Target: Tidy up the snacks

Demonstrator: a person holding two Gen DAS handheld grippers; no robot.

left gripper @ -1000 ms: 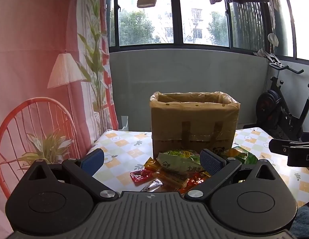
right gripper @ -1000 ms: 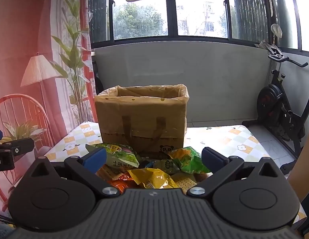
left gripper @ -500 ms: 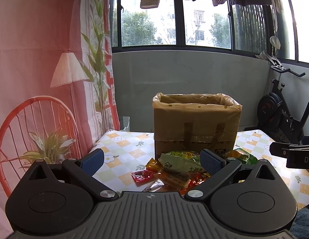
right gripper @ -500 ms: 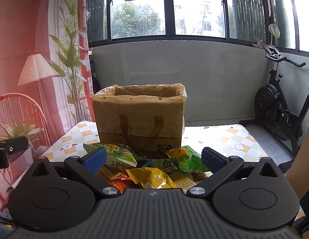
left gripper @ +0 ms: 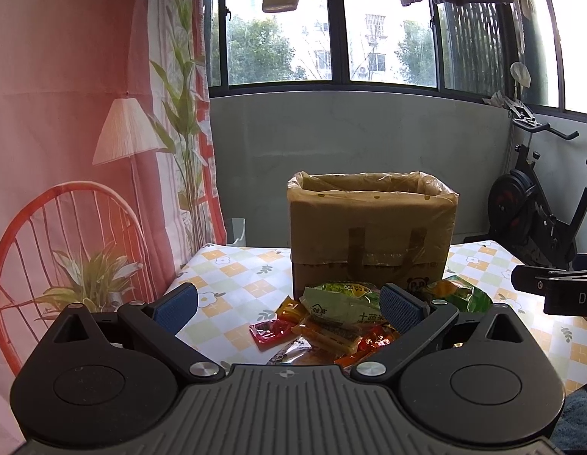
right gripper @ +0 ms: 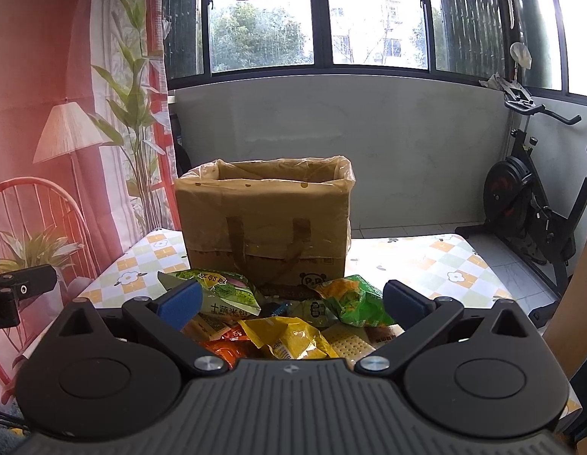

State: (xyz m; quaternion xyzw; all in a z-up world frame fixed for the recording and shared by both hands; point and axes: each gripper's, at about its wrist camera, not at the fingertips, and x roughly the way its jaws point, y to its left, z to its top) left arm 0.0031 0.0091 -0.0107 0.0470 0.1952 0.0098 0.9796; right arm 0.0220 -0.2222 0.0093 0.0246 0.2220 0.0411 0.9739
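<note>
The left hand-held gripper (left gripper: 287, 305) is hovering wide open at the bottom of its frame, gripping nothing. The right hand-held gripper (right gripper: 291, 303) is likewise gaping wide and empty. The snacks (right gripper: 289, 318) are lying heaped at lower centre on the checked tabletop (left gripper: 240, 284), just in front of the lined cardboard box (right gripper: 266, 220), which is standing mid-frame. A green packet (left gripper: 338, 303) is topping the pile.
</note>
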